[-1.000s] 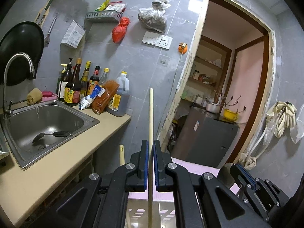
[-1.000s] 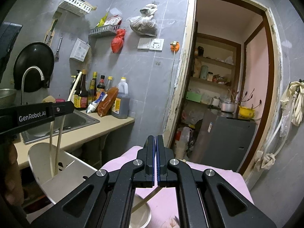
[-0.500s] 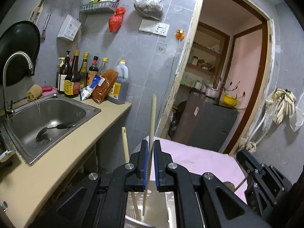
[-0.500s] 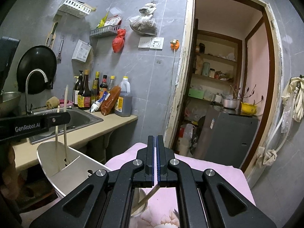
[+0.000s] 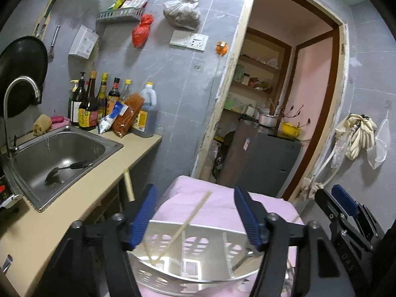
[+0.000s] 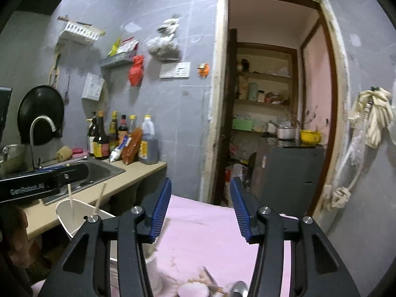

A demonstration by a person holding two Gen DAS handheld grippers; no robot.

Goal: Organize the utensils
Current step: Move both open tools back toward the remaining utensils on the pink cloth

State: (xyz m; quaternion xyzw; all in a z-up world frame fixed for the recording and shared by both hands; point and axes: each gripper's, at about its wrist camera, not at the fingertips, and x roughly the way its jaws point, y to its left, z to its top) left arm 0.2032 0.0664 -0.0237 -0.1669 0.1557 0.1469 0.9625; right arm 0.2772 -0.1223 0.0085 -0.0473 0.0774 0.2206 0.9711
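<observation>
1. While the pink-covered desk (image 5: 222,198) fills the foreground of both views, the work stands at a release into the white slotted holder (image 5: 193,255), which sits on the desk just below the left tongs (image 5: 195,215).
2. Those left tongs have just been opening and now stand wide, nothing pressed between the pads; one chopstick (image 5: 190,219) leans loose inside the holder, a second chopstick (image 5: 129,184) stands beside the left jaw.
3. The right tongs (image 6: 200,206) have likewise just been opening and stand part-way apart and empty, above the desk.
4. Judging by this, the chopsticks are dropped off; the next move calls for swinging down to the loose pieces at the near edge, a spoon (image 6: 238,288) among them, and closing on a handle.
5. Around: the sink (image 5: 61,148) on the counter holds a dark ladle (image 5: 66,169); sauce bottles (image 5: 99,104) line the wall.
6. In the way: the left tool's body crosses the right view beside the holder, so the two hands could knock.
</observation>
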